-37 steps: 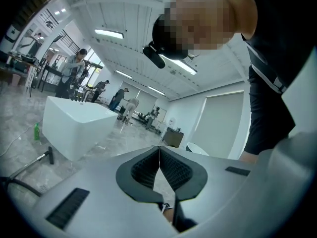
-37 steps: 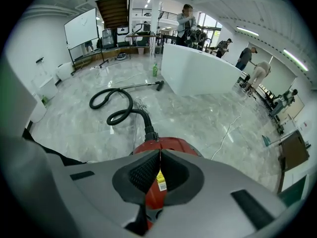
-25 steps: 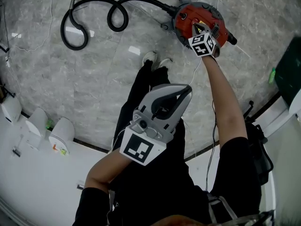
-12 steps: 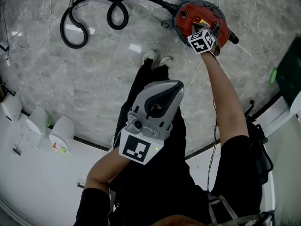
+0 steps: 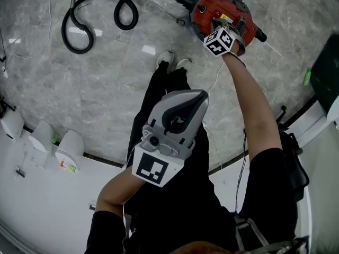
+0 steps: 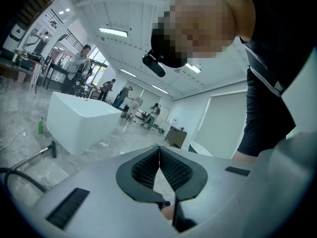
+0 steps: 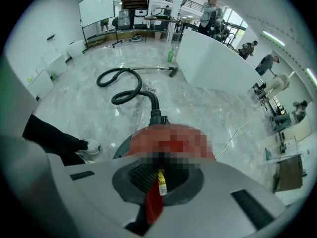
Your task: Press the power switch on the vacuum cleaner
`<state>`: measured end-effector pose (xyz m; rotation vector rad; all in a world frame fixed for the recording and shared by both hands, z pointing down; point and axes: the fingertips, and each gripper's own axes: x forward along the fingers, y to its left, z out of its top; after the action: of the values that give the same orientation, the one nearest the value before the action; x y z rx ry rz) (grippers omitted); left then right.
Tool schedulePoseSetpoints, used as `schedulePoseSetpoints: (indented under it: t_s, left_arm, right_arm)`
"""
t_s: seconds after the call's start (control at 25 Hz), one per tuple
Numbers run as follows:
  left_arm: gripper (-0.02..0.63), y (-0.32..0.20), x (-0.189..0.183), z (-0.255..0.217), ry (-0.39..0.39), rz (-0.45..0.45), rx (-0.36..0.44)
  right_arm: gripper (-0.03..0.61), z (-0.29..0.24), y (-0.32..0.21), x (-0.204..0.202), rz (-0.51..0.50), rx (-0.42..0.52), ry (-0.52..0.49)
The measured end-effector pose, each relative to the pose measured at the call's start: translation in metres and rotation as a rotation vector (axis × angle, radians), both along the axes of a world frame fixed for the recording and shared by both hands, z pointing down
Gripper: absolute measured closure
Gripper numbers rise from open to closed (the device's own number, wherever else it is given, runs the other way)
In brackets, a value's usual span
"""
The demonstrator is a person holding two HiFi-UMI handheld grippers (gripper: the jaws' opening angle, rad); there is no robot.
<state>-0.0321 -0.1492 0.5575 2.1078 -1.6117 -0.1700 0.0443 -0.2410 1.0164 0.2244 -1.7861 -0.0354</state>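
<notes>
The red round vacuum cleaner (image 5: 204, 9) stands on the marble floor at the top of the head view, its black hose (image 5: 106, 7) curling away to the left. My right gripper (image 5: 221, 25) reaches down onto the vacuum's top, with its marker cube (image 5: 217, 41) just behind. In the right gripper view its jaws (image 7: 159, 158) look shut against the red body (image 7: 148, 209), beside a small yellow label (image 7: 161, 181); a mosaic patch hides the very tips. My left gripper (image 5: 200, 97) hangs shut and empty near my waist, and its pads (image 6: 143, 170) meet at the tip.
My shoes (image 5: 168, 60) stand just left of the vacuum. A thin white cable (image 7: 242, 128) runs over the floor behind it. A white counter (image 7: 218, 63) with a green bottle (image 7: 170, 56) and people stands beyond. White fixtures (image 5: 69, 152) are at left, a dark bin (image 5: 324, 73) at right.
The right gripper stays on top of the vacuum cleaner; both have slid slightly up and left in the head view. The left gripper has hardly moved.
</notes>
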Motion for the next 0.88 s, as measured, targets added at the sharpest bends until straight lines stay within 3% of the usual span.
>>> schedulePoseSetpoints:
  t_s: [0.16, 0.48, 0.88]
  left_arm:
    - [0.595, 0.001, 0.001, -0.009, -0.003, 0.006, 0.014]
    - [0.595, 0.013, 0.006, -0.029, 0.006, 0.021, 0.042]
    - [0.595, 0.038, 0.022, -0.081, -0.002, 0.071, 0.100]
  right_arm:
    - [0.558, -0.007, -0.002, 0.000, 0.082, -0.043, -0.048]
    - [0.558, -0.058, -0.004, -0.002, 0.232, 0.019, -0.187]
    - [0.558, -0.197, 0.015, -0.007, 0.332, 0.092, -0.379]
